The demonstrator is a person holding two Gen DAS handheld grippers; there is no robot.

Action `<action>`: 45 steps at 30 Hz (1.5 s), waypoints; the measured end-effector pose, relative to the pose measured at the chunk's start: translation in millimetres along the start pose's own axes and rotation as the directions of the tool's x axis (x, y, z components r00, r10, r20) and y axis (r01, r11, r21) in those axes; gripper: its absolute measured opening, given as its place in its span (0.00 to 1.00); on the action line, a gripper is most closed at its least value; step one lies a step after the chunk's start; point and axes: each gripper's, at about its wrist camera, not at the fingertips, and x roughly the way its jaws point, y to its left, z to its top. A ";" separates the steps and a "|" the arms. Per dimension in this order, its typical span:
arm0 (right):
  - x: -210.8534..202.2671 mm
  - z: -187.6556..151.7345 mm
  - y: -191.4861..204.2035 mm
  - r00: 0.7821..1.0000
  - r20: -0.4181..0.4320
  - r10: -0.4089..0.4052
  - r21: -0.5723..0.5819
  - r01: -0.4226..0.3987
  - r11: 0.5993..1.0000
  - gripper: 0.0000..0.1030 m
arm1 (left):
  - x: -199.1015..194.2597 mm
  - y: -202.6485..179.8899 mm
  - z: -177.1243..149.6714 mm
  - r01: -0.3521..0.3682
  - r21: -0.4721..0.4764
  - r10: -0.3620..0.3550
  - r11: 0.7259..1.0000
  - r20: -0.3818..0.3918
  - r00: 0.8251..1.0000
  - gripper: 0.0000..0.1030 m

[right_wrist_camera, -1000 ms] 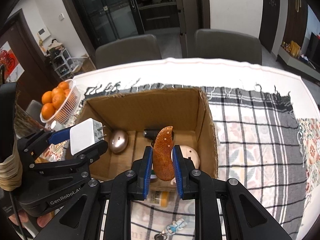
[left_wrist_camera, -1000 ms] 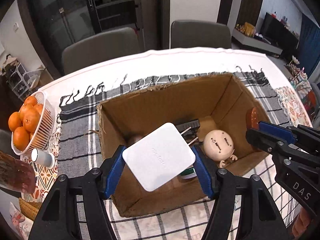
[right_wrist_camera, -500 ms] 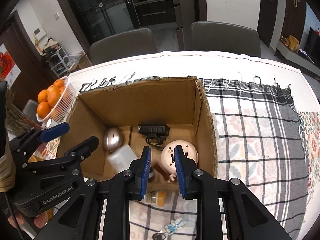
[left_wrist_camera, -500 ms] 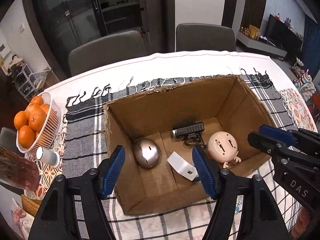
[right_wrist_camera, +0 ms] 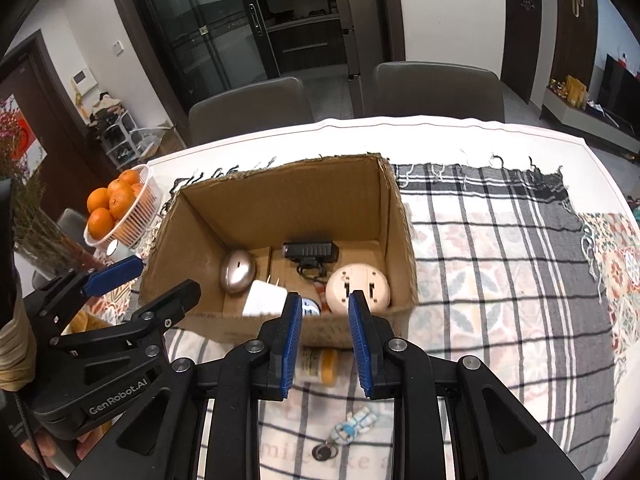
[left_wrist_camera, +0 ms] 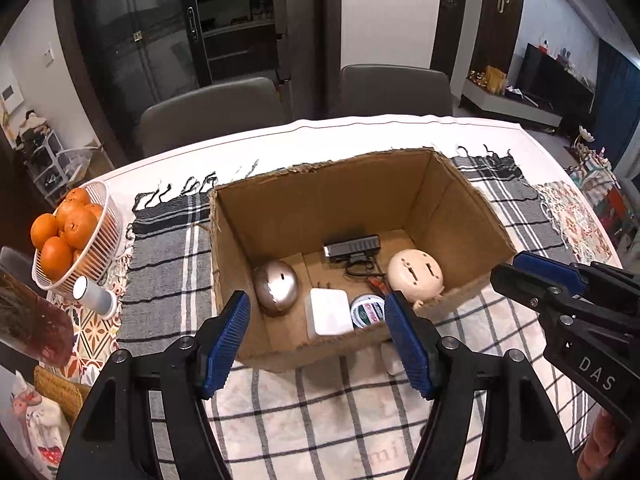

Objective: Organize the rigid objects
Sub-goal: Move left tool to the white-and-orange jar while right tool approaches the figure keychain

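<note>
An open cardboard box [left_wrist_camera: 452, 200] stands on the checked cloth. In it lie a white charger [left_wrist_camera: 328, 316], a silver egg-shaped object [left_wrist_camera: 276, 286], a black device [left_wrist_camera: 352, 246], a beige doll head [left_wrist_camera: 416, 274], a round tin [left_wrist_camera: 366, 312] and a brown wooden comb [left_wrist_camera: 378, 284], mostly hidden. My left gripper [left_wrist_camera: 315, 300] hangs open and empty above the box's near wall. My right gripper [right_wrist_camera: 324, 298] hovers over the near right corner of the box [right_wrist_camera: 200, 264], its pads a narrow gap apart with nothing between them. Each gripper shows in the other's view: the right gripper [left_wrist_camera: 510, 266], the left gripper [right_wrist_camera: 160, 276].
A pill bottle [right_wrist_camera: 320, 366] and a small figure keychain [right_wrist_camera: 354, 424] lie on the cloth in front of the box. A white basket of oranges [left_wrist_camera: 76, 240] and a white cylinder [left_wrist_camera: 94, 296] stand to the left. Two grey chairs [left_wrist_camera: 212, 108] are behind the table.
The left gripper let go of the white charger and the right gripper let go of the wooden comb; both now lie in the box. Both grippers drew back from it.
</note>
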 end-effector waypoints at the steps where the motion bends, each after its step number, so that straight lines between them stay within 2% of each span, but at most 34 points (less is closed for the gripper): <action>1: -2.2 -2.5 -0.4 1.000 0.004 -0.003 0.004 0.003 1.000 0.25 | -2.4 -1.6 -3.0 0.006 -0.001 -0.006 1.000 0.002 1.000 0.67; 9: -15.7 -29.3 -9.6 1.000 0.006 -0.010 0.069 0.009 0.998 0.25 | -11.8 -12.7 -20.9 0.043 0.022 -0.043 0.999 -0.004 0.999 0.67; 22: -16.1 -72.6 -24.6 0.997 -0.070 -0.006 0.204 0.020 0.979 0.28 | 2.4 -33.2 -43.8 0.118 0.021 -0.115 0.993 -0.112 0.987 0.67; 29: -1.0 -96.8 -34.5 0.993 -0.114 0.015 0.279 0.017 0.960 0.28 | 20.8 -43.2 -51.5 0.114 0.017 -0.109 0.993 -0.159 0.981 0.67; 38: 18.7 -125.3 -42.5 0.995 -0.079 0.060 0.400 -0.024 0.916 0.28 | 46.3 -49.2 -63.3 0.110 0.015 -0.106 0.994 -0.166 0.980 0.67; 45: 24.5 -151.0 -41.4 1.000 0.004 0.016 0.482 -0.016 0.876 0.28 | 54.7 -49.1 -79.0 0.139 0.041 -0.133 0.989 -0.127 0.983 0.67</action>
